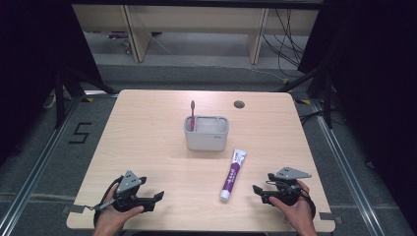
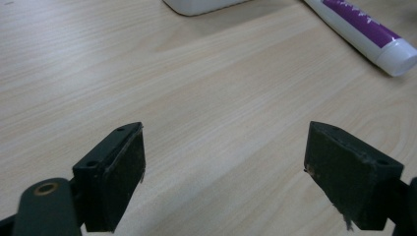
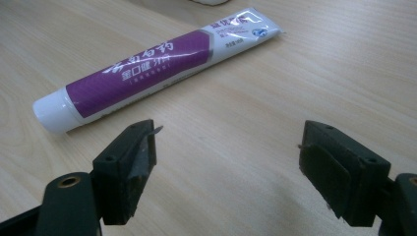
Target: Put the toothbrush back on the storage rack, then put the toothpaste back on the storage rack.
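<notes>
A purple and white toothpaste tube (image 1: 232,174) lies flat on the wooden table (image 1: 147,142), cap toward the front edge. Behind it stands a grey holder (image 1: 206,132) with a purple-red toothbrush (image 1: 192,114) upright in its left side. My left gripper (image 1: 158,196) rests near the front left of the table, open and holding nothing. My right gripper (image 1: 256,189) sits at the front right, just right of the tube's cap, open and holding nothing. The tube (image 3: 147,64) lies just beyond my right gripper (image 3: 226,157). My left gripper (image 2: 223,167) sees the tube's cap end (image 2: 373,37) and the holder's base (image 2: 196,6).
A round cable hole (image 1: 239,104) sits near the table's far edge. Bare wood spreads left of the holder and between the two grippers. Beyond the table are a grey floor, cables and wooden furniture legs.
</notes>
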`<act>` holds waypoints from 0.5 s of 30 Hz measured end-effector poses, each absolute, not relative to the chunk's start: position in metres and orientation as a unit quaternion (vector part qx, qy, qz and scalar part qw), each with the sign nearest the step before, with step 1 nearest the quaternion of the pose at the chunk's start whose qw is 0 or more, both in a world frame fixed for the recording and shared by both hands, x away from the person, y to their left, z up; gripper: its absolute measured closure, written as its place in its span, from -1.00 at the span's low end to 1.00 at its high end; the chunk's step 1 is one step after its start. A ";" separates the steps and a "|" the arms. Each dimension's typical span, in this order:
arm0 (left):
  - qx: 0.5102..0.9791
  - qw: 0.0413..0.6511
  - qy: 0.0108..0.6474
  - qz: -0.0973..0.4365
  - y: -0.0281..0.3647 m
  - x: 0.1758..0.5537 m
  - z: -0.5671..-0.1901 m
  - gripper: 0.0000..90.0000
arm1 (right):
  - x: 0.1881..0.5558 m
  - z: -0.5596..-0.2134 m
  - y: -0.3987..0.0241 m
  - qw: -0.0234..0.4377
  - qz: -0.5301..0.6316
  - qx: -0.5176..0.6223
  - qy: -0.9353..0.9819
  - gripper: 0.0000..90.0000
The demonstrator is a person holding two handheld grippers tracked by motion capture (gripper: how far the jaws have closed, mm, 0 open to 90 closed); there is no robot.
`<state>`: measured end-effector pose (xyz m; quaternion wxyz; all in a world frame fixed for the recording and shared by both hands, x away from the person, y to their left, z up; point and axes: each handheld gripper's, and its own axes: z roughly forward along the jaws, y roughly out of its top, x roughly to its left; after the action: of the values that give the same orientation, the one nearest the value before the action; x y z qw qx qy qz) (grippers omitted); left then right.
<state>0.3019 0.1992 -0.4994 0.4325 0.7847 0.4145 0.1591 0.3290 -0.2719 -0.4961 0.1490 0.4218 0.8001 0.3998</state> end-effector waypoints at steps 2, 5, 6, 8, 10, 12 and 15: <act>0.787 0.431 0.411 0.161 0.198 0.301 -0.500 -0.66 | 0.329 -0.496 -0.272 0.149 0.399 0.422 0.800 -0.49; 0.790 0.425 0.409 0.168 0.199 0.301 -0.499 -0.66 | 0.329 -0.496 -0.271 0.148 0.398 0.421 0.801 -0.49; 0.796 0.421 0.402 0.168 0.201 0.301 -0.499 -0.66 | 0.329 -0.496 -0.271 0.148 0.398 0.421 0.801 -0.49; 0.788 0.429 0.407 0.169 0.200 0.301 -0.500 -0.66 | 0.330 -0.496 -0.270 0.150 0.400 0.420 0.801 -0.49; 0.787 0.429 0.410 0.170 0.201 0.300 -0.499 -0.66 | 0.329 -0.496 -0.268 0.142 0.401 0.429 0.797 -0.49; 0.786 0.430 0.411 0.170 0.201 0.300 -0.499 -0.66 | 0.328 -0.496 -0.267 0.138 0.402 0.429 0.797 -0.49; 0.786 0.429 0.411 0.170 0.202 0.301 -0.500 -0.66 | 0.328 -0.496 -0.267 0.142 0.398 0.430 0.798 -0.49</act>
<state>0.3011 0.2017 -0.5000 0.4292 0.7864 0.4106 0.1698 0.3282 -0.2674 -0.4956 0.1418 0.4302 0.7976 0.3983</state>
